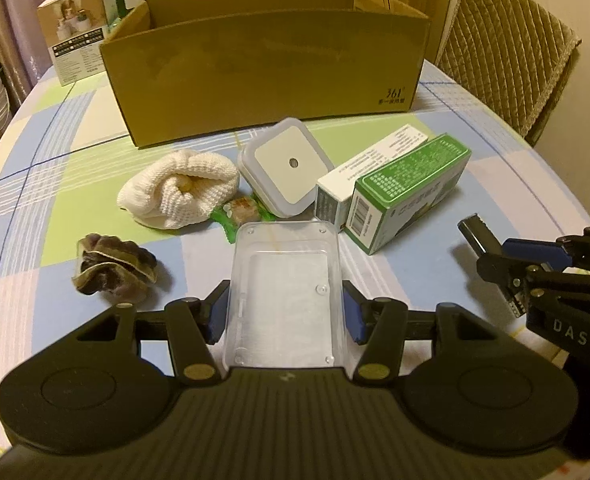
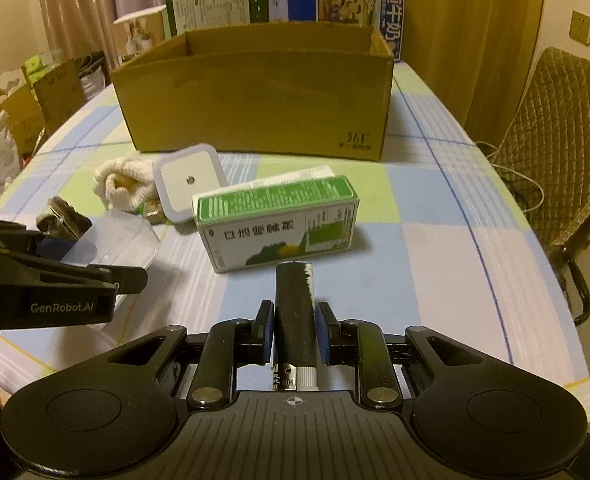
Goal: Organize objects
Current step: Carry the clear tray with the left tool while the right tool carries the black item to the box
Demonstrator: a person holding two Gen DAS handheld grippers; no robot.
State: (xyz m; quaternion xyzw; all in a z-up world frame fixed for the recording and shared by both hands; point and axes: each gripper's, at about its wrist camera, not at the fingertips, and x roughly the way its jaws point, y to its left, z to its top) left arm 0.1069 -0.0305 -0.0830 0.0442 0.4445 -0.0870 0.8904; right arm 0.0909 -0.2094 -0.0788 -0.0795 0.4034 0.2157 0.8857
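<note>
Left gripper [image 1: 285,312]: fingers closed on a clear plastic tray [image 1: 283,284], held just above the table [image 1: 475,152].
Right gripper [image 2: 294,334]: fingers clamped around a black lighter [image 2: 295,312], pointing forward.
Cardboard box [image 1: 267,68]: open-topped, at the far side of the checked tablecloth.
In front of the box: white knitted cloth bundle [image 1: 179,192], square white night light [image 1: 285,170], wrapped candy [image 1: 241,210], white carton [image 1: 369,168] touching a green medicine carton [image 1: 407,192].
Near left: dark crumpled scrunchie [image 1: 113,270].
</note>
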